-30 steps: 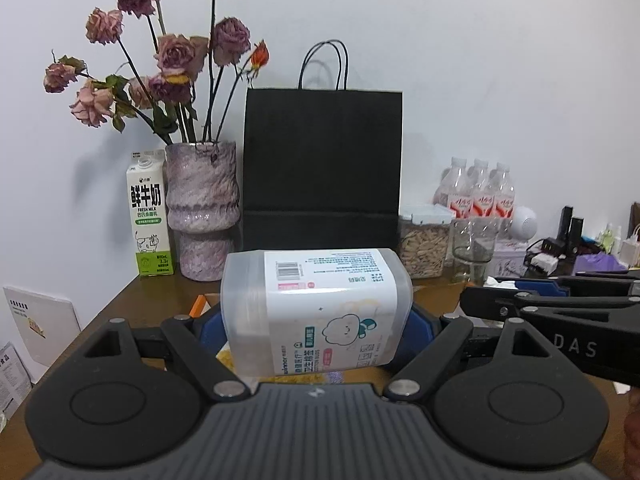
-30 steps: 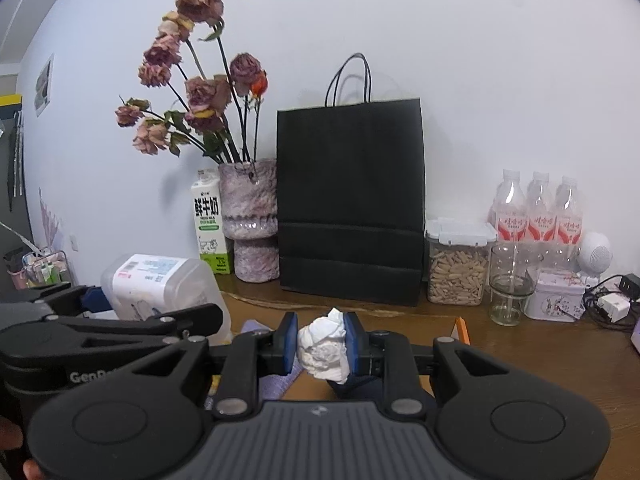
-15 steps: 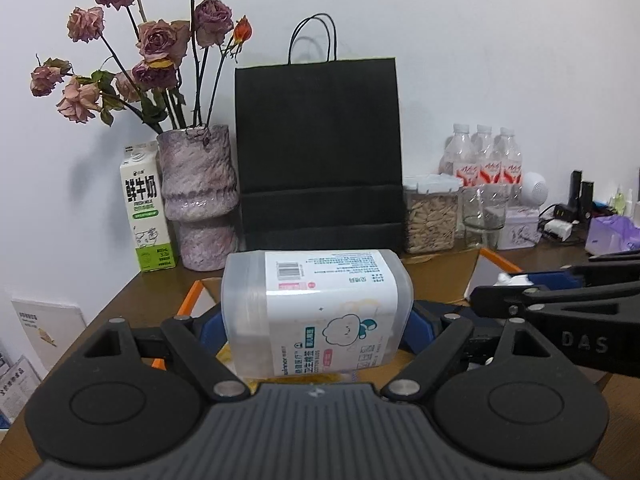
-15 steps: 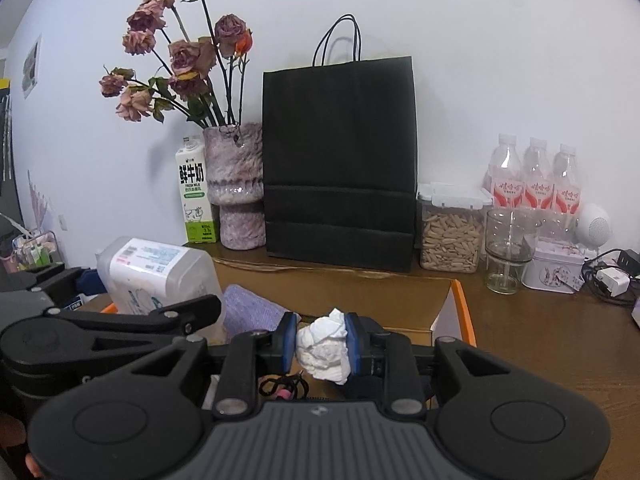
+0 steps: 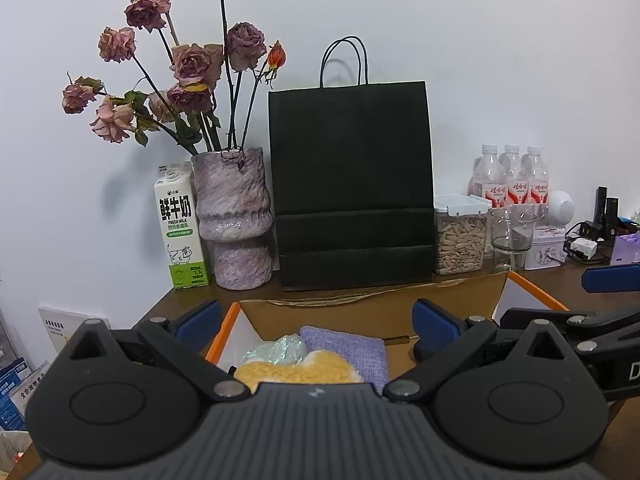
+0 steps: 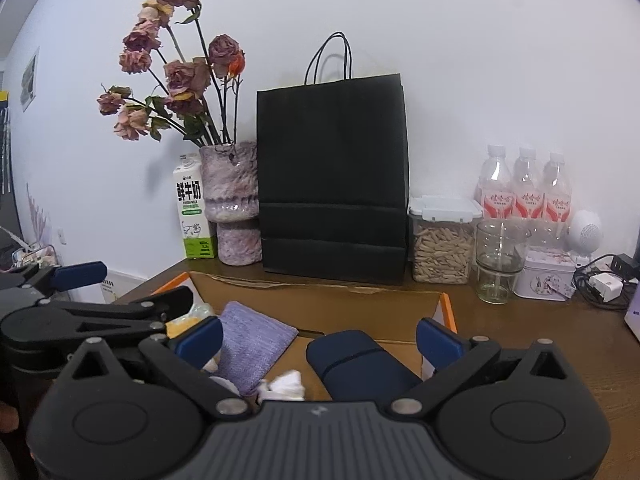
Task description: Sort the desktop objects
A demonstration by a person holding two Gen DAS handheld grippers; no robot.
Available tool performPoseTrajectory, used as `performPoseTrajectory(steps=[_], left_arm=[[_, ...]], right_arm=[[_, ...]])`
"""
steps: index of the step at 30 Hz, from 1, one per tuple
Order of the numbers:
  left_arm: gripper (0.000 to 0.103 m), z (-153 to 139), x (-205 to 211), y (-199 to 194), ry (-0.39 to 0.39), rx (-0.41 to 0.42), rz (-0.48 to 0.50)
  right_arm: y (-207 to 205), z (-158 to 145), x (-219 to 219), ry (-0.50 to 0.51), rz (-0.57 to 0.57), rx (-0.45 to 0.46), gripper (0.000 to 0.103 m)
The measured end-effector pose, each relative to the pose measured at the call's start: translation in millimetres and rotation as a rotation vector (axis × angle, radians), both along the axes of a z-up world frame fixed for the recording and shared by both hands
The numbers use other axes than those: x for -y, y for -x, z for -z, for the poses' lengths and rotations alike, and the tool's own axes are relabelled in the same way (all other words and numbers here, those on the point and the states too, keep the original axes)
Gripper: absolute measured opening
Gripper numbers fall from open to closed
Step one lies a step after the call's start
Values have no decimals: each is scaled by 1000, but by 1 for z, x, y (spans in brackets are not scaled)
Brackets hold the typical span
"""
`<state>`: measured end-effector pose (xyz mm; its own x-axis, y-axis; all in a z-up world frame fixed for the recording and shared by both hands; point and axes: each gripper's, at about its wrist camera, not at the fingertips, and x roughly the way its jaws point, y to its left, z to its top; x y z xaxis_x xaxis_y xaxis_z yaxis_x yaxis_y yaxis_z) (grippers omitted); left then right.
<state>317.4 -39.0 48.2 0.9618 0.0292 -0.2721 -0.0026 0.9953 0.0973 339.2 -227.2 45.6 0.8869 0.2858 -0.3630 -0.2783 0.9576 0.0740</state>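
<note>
Open cardboard box (image 6: pixel 320 300) on the wooden desk (image 6: pixel 560 344), black paper bag (image 6: pixel 332 176) at its 12 o'clock. Inside: purple cloth (image 6: pixel 252 340), navy case (image 6: pixel 360 364) at its 3 o'clock, crumpled white tissue (image 6: pixel 284 384) between them. Left gripper (image 5: pixel 316 316) and right gripper (image 6: pixel 318 336): jaws just opened wide, empty, above the box.
</note>
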Motion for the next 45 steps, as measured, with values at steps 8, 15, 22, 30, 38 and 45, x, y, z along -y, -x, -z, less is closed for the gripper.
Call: performPoseTrajectory(steps=[8,15,22,30,38,45], left_arm=[[103,-3,-1,3,13,0,1],[103,-11,-4,17,33,2,8],[103,-20,-10,41,63,10,31],[103,-20,-12,81,72,15,65],[103,-2,-21,119,121,-40,60],[103,8,-32,154,158,-65,48]], right_arm=[[3,-4,0,1,14,6,103],[16,-9,0,10,24,19,103],[42,-10,3,7,14,23,103],[82,-8,-1,27,-15,24,103],[125,3,-9,52,-15,11,103],[162,11,-11,60,-12,-5,103]])
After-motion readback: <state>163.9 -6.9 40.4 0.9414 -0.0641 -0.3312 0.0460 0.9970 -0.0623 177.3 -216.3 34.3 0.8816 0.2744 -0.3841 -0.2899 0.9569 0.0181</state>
